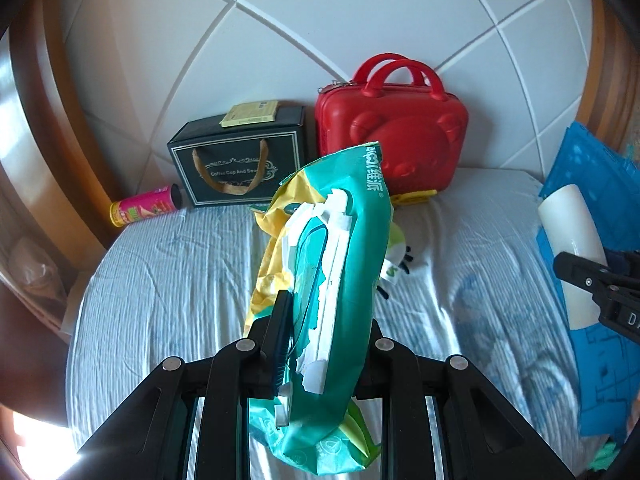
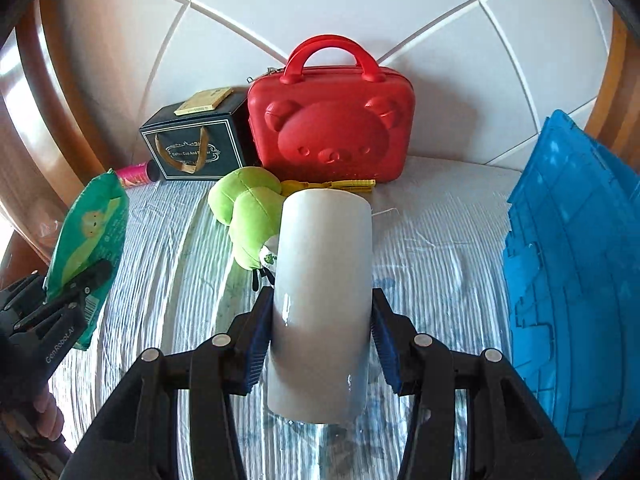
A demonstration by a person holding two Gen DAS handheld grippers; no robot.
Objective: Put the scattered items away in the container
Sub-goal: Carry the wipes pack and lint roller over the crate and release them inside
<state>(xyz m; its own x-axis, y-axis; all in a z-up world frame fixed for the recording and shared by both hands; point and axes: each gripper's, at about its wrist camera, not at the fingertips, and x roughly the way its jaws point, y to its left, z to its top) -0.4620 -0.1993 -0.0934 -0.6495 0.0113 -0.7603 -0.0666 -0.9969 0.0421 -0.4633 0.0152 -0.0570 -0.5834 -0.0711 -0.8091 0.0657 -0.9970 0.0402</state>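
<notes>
My left gripper (image 1: 326, 312) is shut on a green and yellow wet-wipes pack (image 1: 340, 248) and holds it upright above the bed; the pack also shows at the left of the right wrist view (image 2: 90, 232). My right gripper (image 2: 320, 320) is shut on a white cylindrical cup (image 2: 322, 296), lifted off the bed; the cup shows at the right of the left wrist view (image 1: 572, 240). The blue plastic crate (image 2: 572, 300) stands at the right, next to the right gripper. A green plush toy (image 2: 250, 216) lies on the bed behind the cup.
A red bear-faced case (image 2: 332, 128) and a dark gift box (image 2: 196, 148) with a small yellow box (image 2: 206, 100) on top stand against the white headboard. A pink can (image 1: 144, 206) lies left of the box. A yellow clip (image 2: 344, 186) lies before the case.
</notes>
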